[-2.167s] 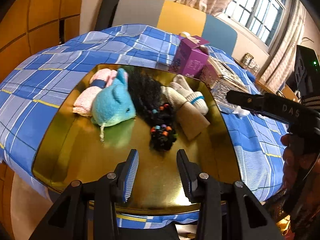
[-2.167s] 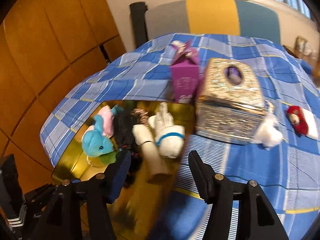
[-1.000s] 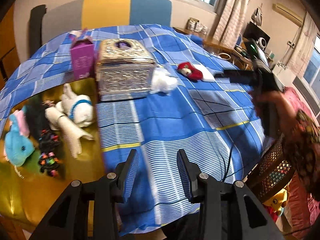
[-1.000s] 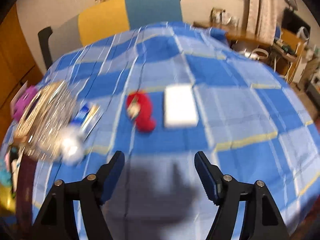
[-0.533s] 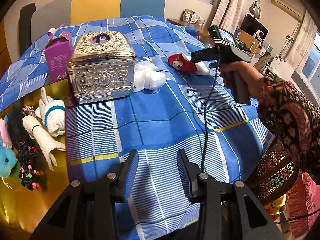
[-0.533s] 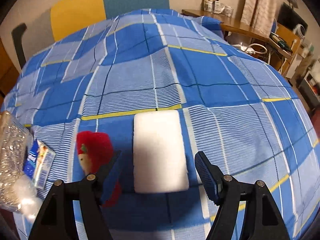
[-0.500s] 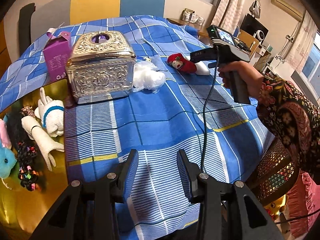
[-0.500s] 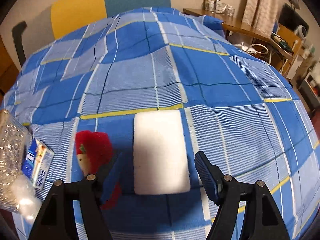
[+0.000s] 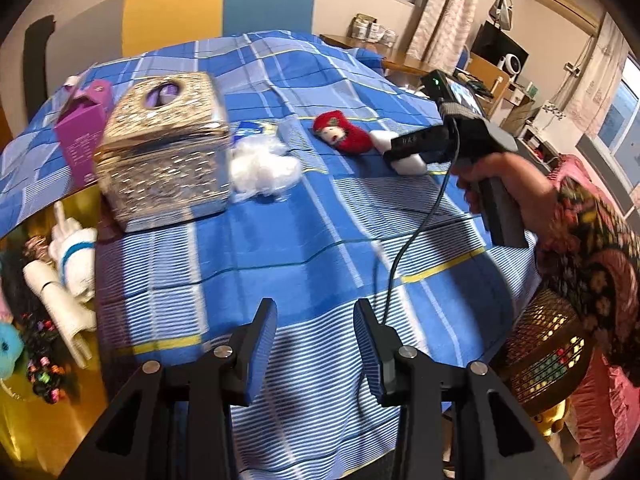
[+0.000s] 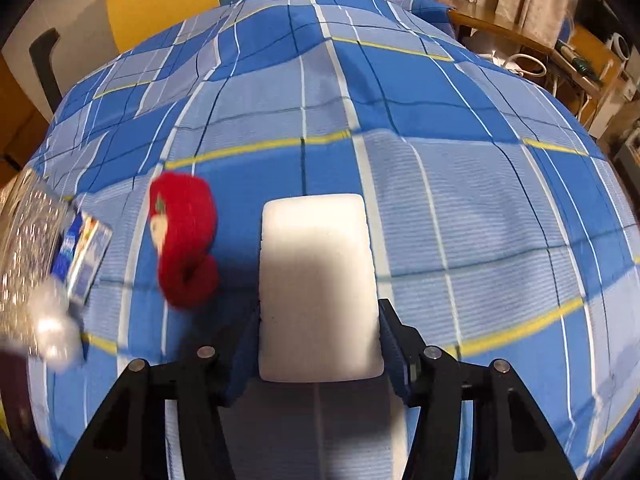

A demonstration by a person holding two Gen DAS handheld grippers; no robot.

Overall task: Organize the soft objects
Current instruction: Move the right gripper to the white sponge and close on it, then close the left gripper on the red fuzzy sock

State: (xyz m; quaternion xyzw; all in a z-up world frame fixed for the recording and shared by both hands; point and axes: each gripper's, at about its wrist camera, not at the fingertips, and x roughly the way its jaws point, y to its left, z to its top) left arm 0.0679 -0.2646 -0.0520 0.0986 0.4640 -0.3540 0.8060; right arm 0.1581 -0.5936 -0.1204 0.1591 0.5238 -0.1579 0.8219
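Closing claw (right): right gripper (image 10: pixel 318 340) points steeply down at the white sponge (image 10: pixel 318 288); its jaws are drawing together with the sponge's near end between them, each finger edge right at a long side, pressing not certain.
Idle claw (left): left gripper (image 9: pixel 316 340) hangs released over the bare blue checked cloth (image 9: pixel 300 240), nothing between its fingers.
Holding hand: right hand (image 9: pixel 500 184), in a flowered sleeve (image 9: pixel 592 248), grips the right tool's handle; a black cable trails from it across the cloth.
Task object: white sponge, a flat rectangular block, lies flat on the cloth on the right half of the table.
Neighbour: red plush toy (image 10: pixel 184 244) lies just beside the sponge on its left, apart from it.
Mid-table: white fluffy wad (image 9: pixel 264 168) touches the side of the ornate silver box (image 9: pixel 164 152); a small blue packet (image 10: pixel 82 256) lies next to that box.
Left edge: gold tray (image 9: pixel 52 420) holds white gloves (image 9: pixel 68 264), a dark item with coloured beads and a turquoise plush toy (image 9: pixel 6 350).
Far side: purple carton (image 9: pixel 84 128) stands beside the silver box; a grey, yellow and blue chair back (image 9: pixel 176 8) rises behind the table.
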